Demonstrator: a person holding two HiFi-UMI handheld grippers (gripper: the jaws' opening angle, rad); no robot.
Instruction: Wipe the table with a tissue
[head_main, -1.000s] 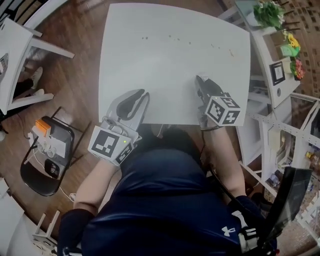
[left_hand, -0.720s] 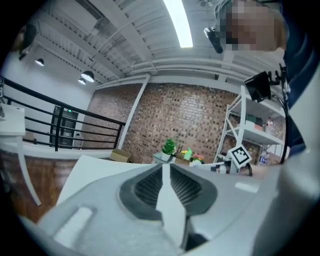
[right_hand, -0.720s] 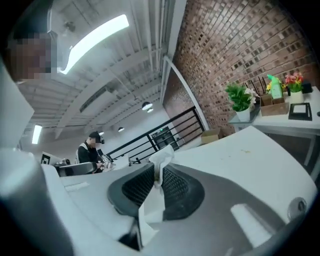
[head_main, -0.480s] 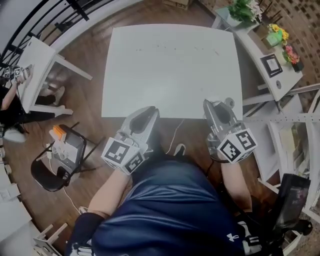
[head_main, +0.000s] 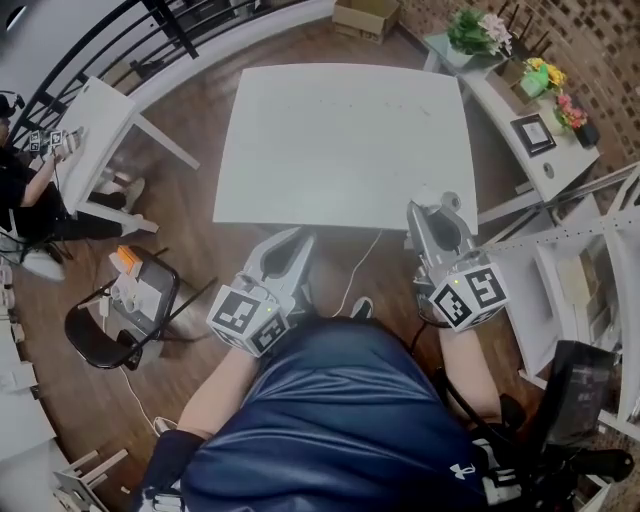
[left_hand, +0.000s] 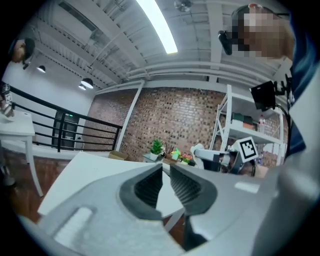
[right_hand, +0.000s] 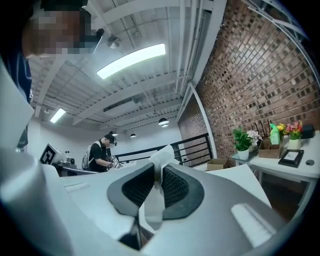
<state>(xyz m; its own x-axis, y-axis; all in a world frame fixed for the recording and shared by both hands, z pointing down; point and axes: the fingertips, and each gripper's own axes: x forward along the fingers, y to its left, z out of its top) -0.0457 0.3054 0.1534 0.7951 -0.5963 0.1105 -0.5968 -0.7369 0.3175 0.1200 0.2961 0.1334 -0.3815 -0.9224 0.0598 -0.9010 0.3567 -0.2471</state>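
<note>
The right gripper (right_hand: 159, 172) has its fingers closed on a thin white paper tissue (right_hand: 153, 200). The tissue sticks up past the tips and hangs below them, just off the near right corner of the white square desk (head_main: 340, 140). The left gripper (left_hand: 165, 175) hovers off the desk's near edge, its fingers drawn together with nothing between them.
</note>
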